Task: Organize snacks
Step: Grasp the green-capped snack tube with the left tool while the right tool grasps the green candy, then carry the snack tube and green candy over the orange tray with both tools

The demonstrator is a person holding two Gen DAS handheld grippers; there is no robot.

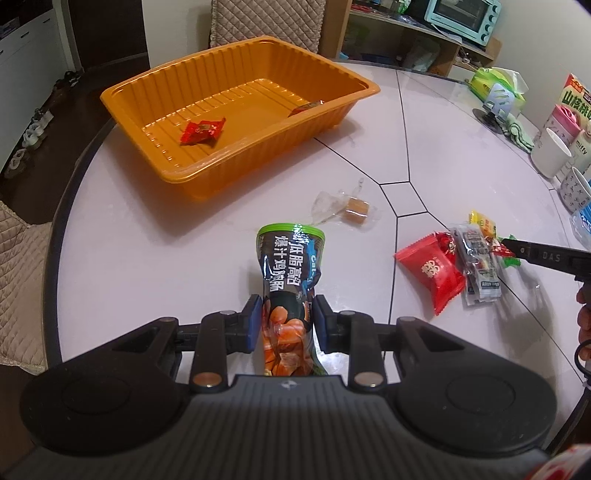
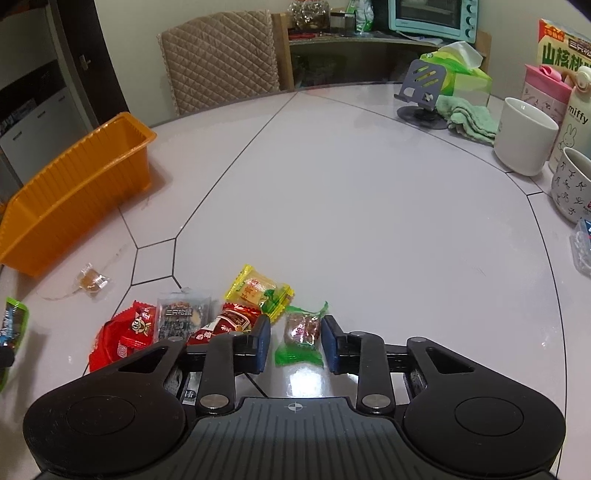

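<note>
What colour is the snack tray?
Orange, with ribbed walls; the tray shows best in the left wrist view.

The left wrist view sits low behind its own tongs point(image 1: 284, 317), close over the worktop point(image 1: 147, 258), tilted down and facing the orange tray point(image 1: 236, 110) just beyond. The right wrist view looks likewise from behind the right tongs point(image 2: 295, 343), with the tray point(image 2: 74, 192) far off to its left edge. Both share the tray, the wrapped snack pile point(image 1: 461, 266) point(image 2: 177, 325) beside it, and the blue toaster oven point(image 1: 461, 18) point(image 2: 432, 14) on the shelf behind.
</note>
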